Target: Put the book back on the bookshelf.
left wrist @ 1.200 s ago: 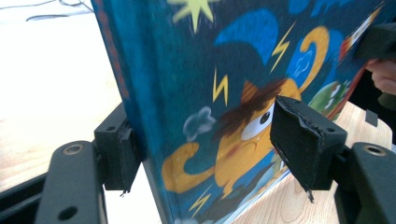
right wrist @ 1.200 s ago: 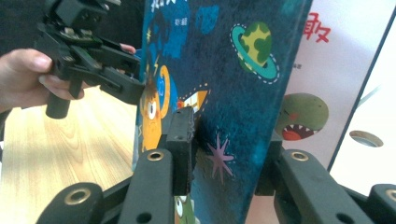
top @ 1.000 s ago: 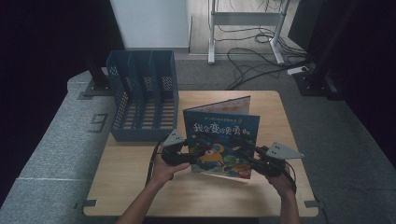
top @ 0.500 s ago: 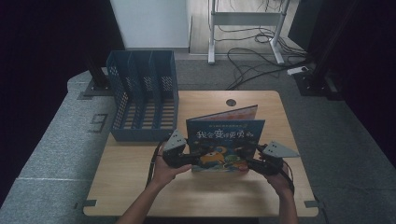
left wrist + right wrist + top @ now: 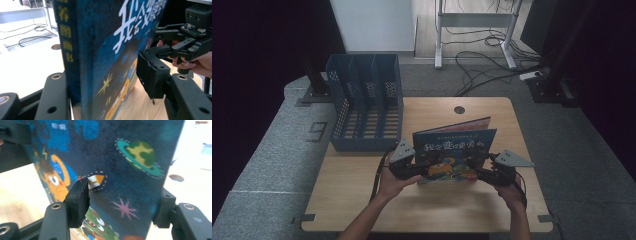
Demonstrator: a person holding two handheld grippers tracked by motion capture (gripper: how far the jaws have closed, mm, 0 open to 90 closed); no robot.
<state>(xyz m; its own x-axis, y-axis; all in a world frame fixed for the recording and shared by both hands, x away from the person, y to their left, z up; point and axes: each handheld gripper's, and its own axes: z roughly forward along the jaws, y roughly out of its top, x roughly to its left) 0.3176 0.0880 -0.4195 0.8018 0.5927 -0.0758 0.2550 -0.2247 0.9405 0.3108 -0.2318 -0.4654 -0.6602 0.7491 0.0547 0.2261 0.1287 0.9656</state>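
A dark blue picture book stands upright on its lower edge on the wooden table, front cover toward me. My left gripper straddles its spine edge. Its jaws have just been closing, and one pad still stands off the cover, with table showing in the gap. My right gripper straddles the opposite edge. Its jaws have just been opening, with one pad in front of the cover and the other behind the book. The right gripper also appears beyond the book in the left gripper view.
A blue slotted file rack stands at the table's back left, close behind the left gripper. A round cable hole lies behind the book. A desk frame and cables lie on the floor beyond the table.
The book's covers were spread apart behind; they now lie closer together and the book stands straighter. The left gripper has lifted slightly. The right hand has stayed put.
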